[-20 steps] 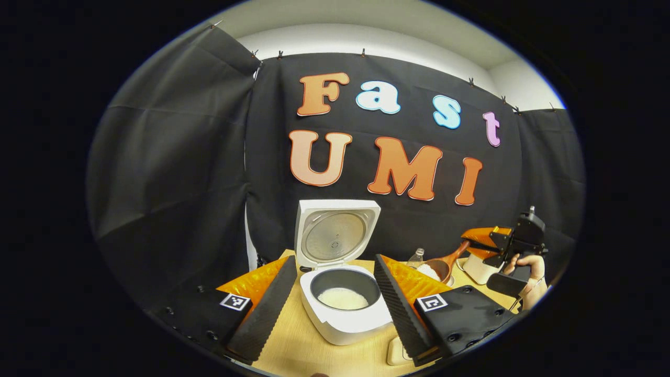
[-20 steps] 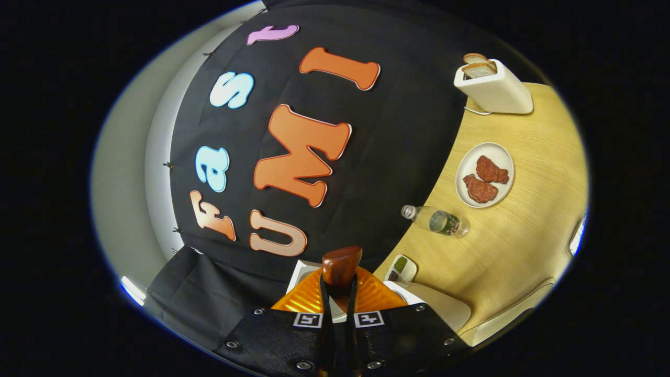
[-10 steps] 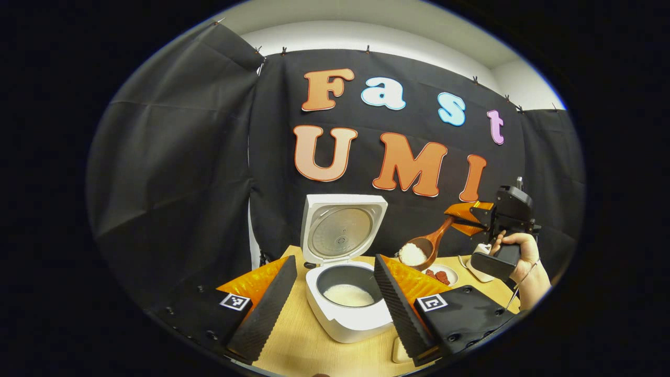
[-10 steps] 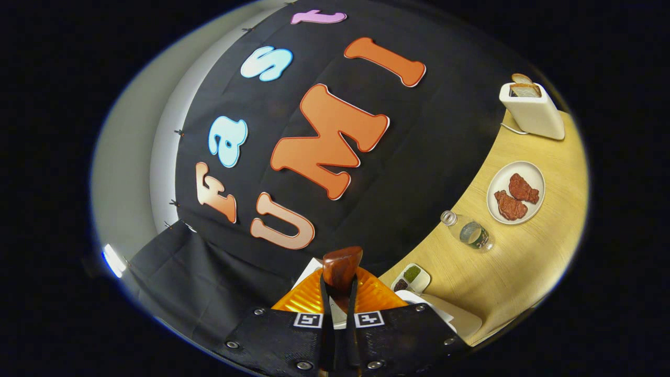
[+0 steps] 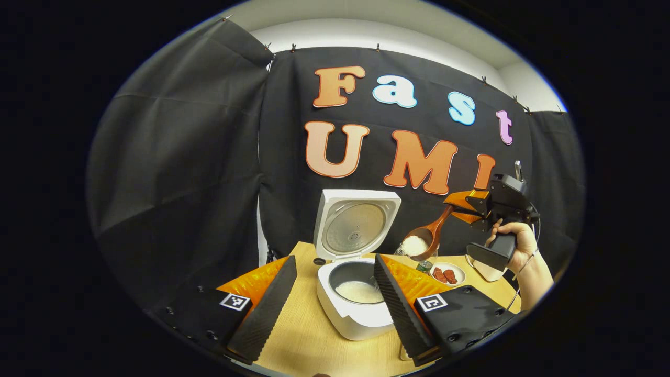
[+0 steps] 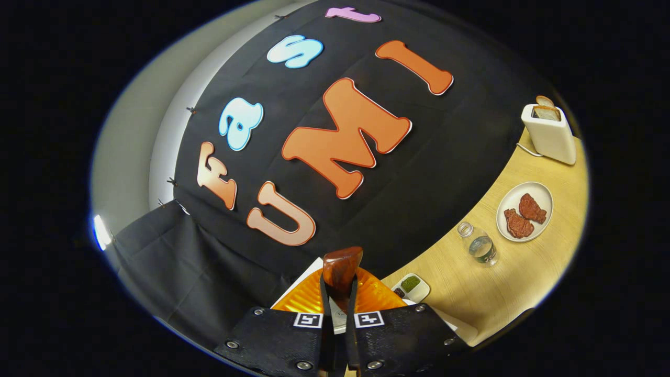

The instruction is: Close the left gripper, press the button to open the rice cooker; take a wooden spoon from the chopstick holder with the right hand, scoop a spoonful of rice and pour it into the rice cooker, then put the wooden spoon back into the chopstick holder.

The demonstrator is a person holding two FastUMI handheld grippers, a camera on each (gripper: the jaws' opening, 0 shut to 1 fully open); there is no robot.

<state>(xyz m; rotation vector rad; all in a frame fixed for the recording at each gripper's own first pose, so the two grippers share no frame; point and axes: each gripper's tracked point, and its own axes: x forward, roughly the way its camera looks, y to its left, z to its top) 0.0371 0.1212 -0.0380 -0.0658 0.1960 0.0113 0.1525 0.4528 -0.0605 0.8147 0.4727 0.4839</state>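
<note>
two fingers (image 5: pixel 272 303) of the left gripper (image 5: pixel 327 306) stand wide apart at the bottom of the left gripper view, holding nothing. between them sits the rice cooker (image 5: pixel 356 306) on the wooden table (image 5: pixel 298 340), lid (image 5: pixel 356 225) tipped up and back, white rice (image 5: pixel 358 291) lying in the dark inner pot; the right-hand finger overlaps the cooker's right edge in the picture, contact cannot be told.

farther off to the right in the same view, a hand (image 5: pixel 515 243) holds the right gripper (image 5: pixel 460 204) in the air. its fingers press on the handle of the wooden spoon (image 5: pixel 426 238), whose bowl carries a heap of rice and hangs above and to the right of the open pot, clear of it. behind and below the spoon: a clear bottle (image 5: pixel 425 264) and a plate (image 5: pixel 460 269) with two reddish pieces.

right gripper view, tilted: the fingers (image 6: pixel 325 314) are drawn in narrow on the spoon's dark handle, its rounded end poking up just beyond the tips. this view adds what the other lacks: a small two-part dish (image 6: pixel 411 287) of green and dark bits near the gripper, then the bottle standing, the plate beyond it, and farthest a white toaster (image 6: pixel 552 136) with bread in its slot.
</note>
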